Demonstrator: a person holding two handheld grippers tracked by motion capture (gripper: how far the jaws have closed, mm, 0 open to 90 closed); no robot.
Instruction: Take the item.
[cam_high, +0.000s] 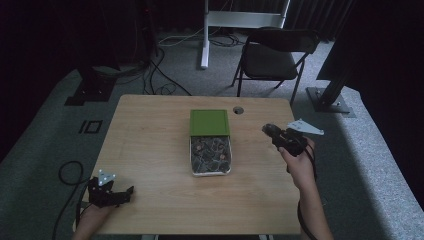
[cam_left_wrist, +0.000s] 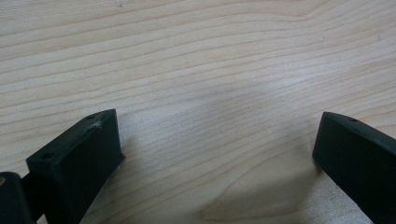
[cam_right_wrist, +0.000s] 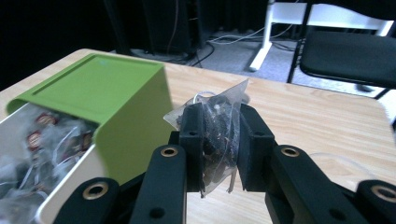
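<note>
A white tin (cam_high: 194, 170) full of tea bags (cam_high: 210, 152) lies mid-table, its green lid (cam_high: 209, 122) slid back over the far half. In the right gripper view the tin (cam_right_wrist: 60, 198) and lid (cam_right_wrist: 100, 88) sit at the left. My right gripper (cam_high: 270, 130) hovers to the right of the tin, shut on a clear tea bag (cam_right_wrist: 218, 135) of dark leaves pinched between its pads. My left gripper (cam_high: 112, 192) rests at the near left corner of the table. Its jaws stand wide apart over bare wood, and its left fingertip (cam_left_wrist: 84, 158) holds nothing.
A round cable hole (cam_high: 238, 110) sits near the table's far edge. Behind the table stand a black folding chair (cam_high: 272, 55) and a white desk leg (cam_high: 205, 35). Cables lie on the grey carpet, and a dark stand (cam_high: 92, 87) is at the far left.
</note>
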